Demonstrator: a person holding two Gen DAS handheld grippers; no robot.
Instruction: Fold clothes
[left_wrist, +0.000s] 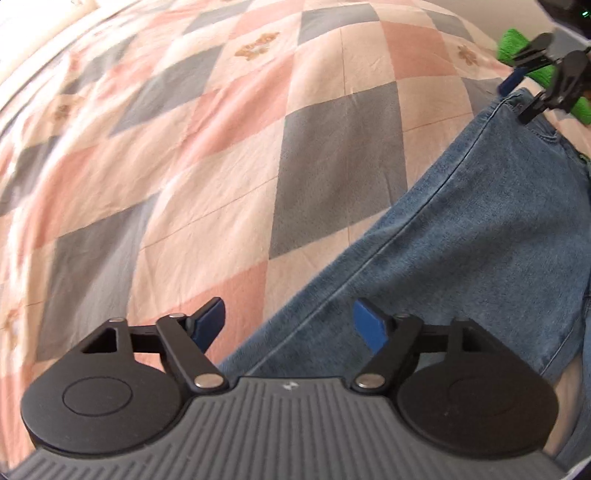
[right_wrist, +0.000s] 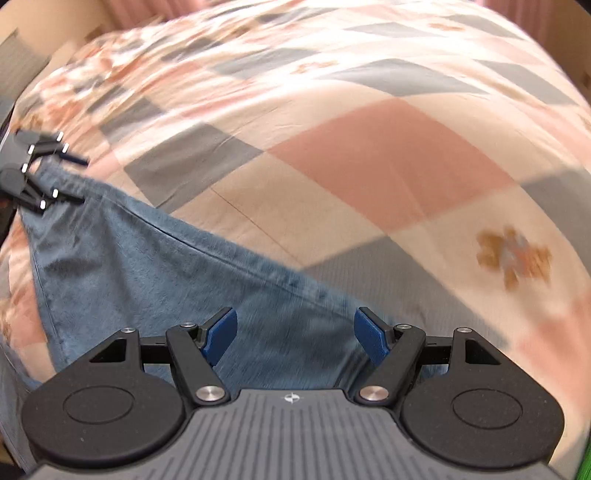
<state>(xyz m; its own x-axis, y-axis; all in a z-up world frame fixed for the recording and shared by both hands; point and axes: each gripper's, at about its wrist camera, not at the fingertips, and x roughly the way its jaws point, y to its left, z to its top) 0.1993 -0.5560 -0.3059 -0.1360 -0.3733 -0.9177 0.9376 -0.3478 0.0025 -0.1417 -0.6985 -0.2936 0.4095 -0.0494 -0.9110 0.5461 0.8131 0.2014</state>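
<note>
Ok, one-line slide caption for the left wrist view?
Left gripper open above blue jeans laid on a checked bedspread, right gripper at the far end.

A home bedroom: a bed under a pink, grey and cream checked quilt (left_wrist: 207, 155) fills both views.

Faded blue denim jeans (left_wrist: 461, 236) lie on a soft, matt, lightly creased cotton-like checked bedspread (left_wrist: 184, 147).

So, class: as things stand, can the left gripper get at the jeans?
Probably yes. The left gripper is open, pointing down over the jeans, which lie flat on the quilt; nothing lies between.
</note>
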